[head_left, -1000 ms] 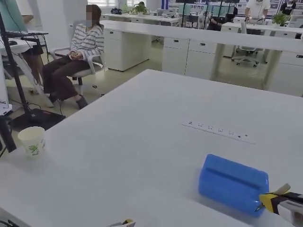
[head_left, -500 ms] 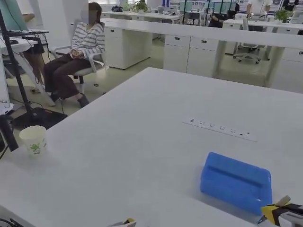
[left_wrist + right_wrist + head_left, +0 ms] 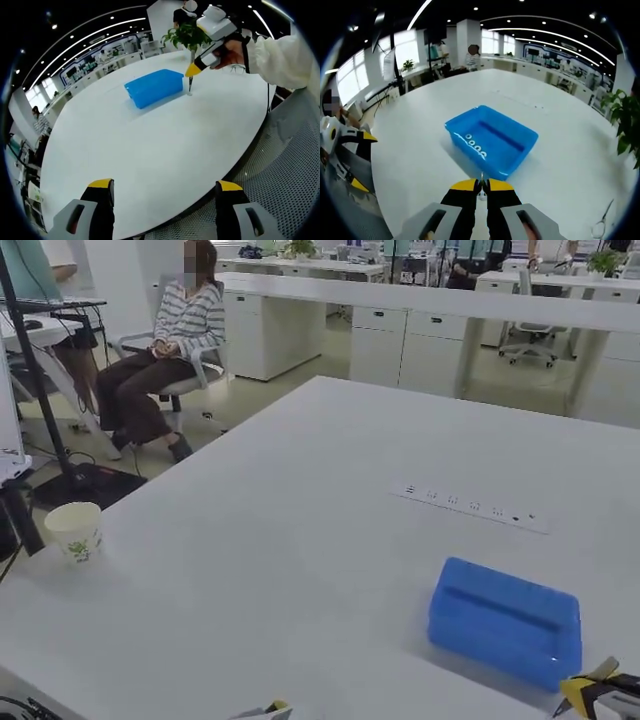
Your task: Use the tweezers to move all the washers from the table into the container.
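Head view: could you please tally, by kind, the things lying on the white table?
blue container: 1
paper cup: 1
socket strip: 1
Total: 3

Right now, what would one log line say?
left gripper: open | right gripper: shut on tweezers | washers: several in container

Open table (image 3: 300, 560) surface spreads left of the blue container (image 3: 505, 622); a paper cup (image 3: 75, 530) stands near the left edge, and a flat power strip (image 3: 470, 507) lies beyond the container.
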Motion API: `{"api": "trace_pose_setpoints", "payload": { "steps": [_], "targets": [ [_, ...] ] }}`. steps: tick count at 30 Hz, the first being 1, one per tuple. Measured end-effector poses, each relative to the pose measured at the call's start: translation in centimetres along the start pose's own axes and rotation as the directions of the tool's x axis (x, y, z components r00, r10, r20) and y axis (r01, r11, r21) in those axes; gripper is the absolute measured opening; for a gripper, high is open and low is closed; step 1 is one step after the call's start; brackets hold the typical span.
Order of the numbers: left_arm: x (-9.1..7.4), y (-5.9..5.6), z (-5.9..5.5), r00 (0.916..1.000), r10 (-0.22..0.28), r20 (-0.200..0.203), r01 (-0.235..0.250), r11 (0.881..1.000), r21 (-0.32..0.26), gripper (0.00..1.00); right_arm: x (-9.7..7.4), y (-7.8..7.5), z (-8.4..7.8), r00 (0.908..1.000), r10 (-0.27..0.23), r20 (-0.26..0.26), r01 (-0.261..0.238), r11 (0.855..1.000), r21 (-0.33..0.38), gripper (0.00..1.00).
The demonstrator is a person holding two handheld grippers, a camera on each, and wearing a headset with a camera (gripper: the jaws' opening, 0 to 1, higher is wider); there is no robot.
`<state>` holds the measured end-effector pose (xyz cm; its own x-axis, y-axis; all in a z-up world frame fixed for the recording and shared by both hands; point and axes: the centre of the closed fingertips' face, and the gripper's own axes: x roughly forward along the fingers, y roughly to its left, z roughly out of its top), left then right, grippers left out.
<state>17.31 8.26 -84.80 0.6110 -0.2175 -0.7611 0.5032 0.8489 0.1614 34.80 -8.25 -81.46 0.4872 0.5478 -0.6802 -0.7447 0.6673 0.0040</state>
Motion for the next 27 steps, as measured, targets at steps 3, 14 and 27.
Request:
{"api": "trace_pose_setpoints", "payload": {
  "steps": [3, 14, 27],
  "targets": [
    [0.04, 0.0, -0.06, 1.0, -0.001, -0.003, 0.001, 1.0, -0.001, 0.85, 0.2, -0.13, -0.18, 1.0, -0.001, -0.006, 0.001, 1.0, -0.003, 0.03],
    [0.04, -0.04, -0.22, 0.9999, -0.005, -0.012, 0.005, 1.0, -0.007, 0.85, 0.88, -0.39, -0.72, 0.9998, -0.003, -0.021, 0.003, 1.0, -0.01, 0.03],
    [0.01, 0.0, -0.3, 0.9998, -0.001, -0.019, 0.001, 1.0, -0.009, 0.85, 0.84, -0.44, -0.7, 0.9999, -0.007, -0.007, 0.007, 1.0, -0.012, 0.03]
  ]
}}
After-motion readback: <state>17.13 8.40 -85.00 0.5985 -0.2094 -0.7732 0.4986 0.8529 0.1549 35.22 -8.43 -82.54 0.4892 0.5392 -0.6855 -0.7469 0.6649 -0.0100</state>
